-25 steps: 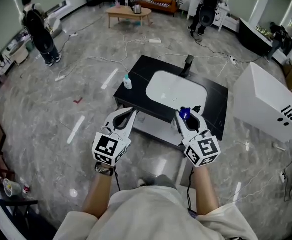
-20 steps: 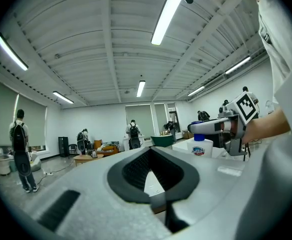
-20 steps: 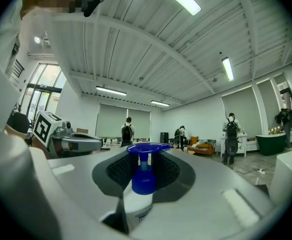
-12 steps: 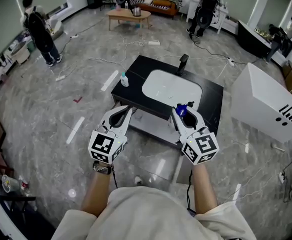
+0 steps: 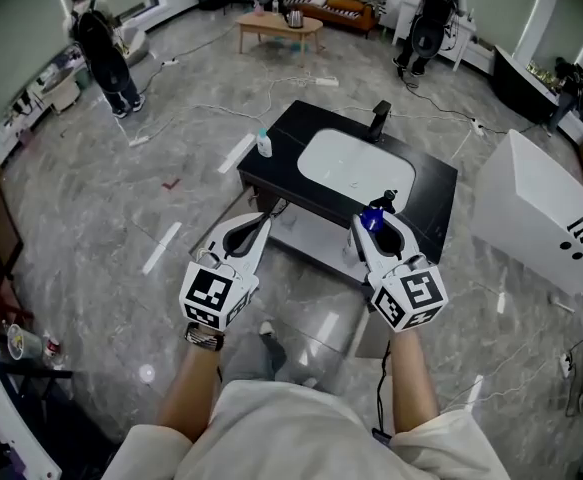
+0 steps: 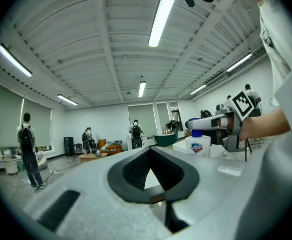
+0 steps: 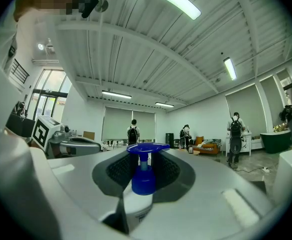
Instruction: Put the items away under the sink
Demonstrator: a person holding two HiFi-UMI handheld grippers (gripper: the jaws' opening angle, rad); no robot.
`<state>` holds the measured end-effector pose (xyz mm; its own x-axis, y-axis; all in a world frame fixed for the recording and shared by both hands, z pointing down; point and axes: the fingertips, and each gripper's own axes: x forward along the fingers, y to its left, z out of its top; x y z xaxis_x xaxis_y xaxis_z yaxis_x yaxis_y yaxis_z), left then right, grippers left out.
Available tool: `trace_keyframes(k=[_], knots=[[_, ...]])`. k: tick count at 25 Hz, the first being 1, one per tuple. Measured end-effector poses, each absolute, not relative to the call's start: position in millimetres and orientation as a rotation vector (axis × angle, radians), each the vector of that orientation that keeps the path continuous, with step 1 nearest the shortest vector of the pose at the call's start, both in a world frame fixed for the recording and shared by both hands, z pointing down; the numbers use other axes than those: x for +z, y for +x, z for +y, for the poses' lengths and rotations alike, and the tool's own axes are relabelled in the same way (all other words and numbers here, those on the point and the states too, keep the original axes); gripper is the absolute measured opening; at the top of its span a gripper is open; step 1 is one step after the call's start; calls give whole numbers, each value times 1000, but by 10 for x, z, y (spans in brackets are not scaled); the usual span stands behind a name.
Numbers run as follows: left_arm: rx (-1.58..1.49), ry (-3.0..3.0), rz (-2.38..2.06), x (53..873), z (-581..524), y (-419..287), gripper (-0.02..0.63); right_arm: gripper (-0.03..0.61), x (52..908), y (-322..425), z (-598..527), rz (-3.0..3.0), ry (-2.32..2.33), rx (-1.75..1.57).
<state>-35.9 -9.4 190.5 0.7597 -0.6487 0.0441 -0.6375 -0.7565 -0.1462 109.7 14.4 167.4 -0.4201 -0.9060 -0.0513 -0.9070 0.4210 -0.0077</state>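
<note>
My right gripper (image 5: 381, 224) is shut on a white pump bottle (image 5: 372, 220) with a blue pump head, held upright between the jaws (image 7: 144, 176). The same bottle (image 6: 198, 145) shows in the left gripper view, off to the right. My left gripper (image 5: 262, 224) is held level beside it, its fingertips meeting with nothing between them (image 6: 148, 153). Both hover just in front of the black sink unit (image 5: 283, 146) with its white basin (image 5: 351, 163) and black faucet (image 5: 379, 120). A light shelf (image 5: 306, 240) lies under the counter. A second small bottle (image 5: 264, 144) stands on the counter's left corner.
A big white box (image 5: 541, 218) stands to the right of the sink unit. Cables (image 5: 201, 108) run over the grey floor. People stand far off at the room's edges, and a low wooden table (image 5: 279, 26) is at the back.
Both grippers have been carried along level with the person, who has taken a step; a foot now shows below. The bottle stays in the right gripper's grip.
</note>
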Motion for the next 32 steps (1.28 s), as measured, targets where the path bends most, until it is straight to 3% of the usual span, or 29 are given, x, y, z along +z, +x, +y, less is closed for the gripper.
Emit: trace_keyframes(k=[17,32], knots=[[-89,-2832,1026,2631,-946,-416,2,84,2426,1036,-531,2549,-1692,1],[-197,-2845,1039,4023,-1663,-534,2,84,3573,1070,-1093,2568,-1654,-34]])
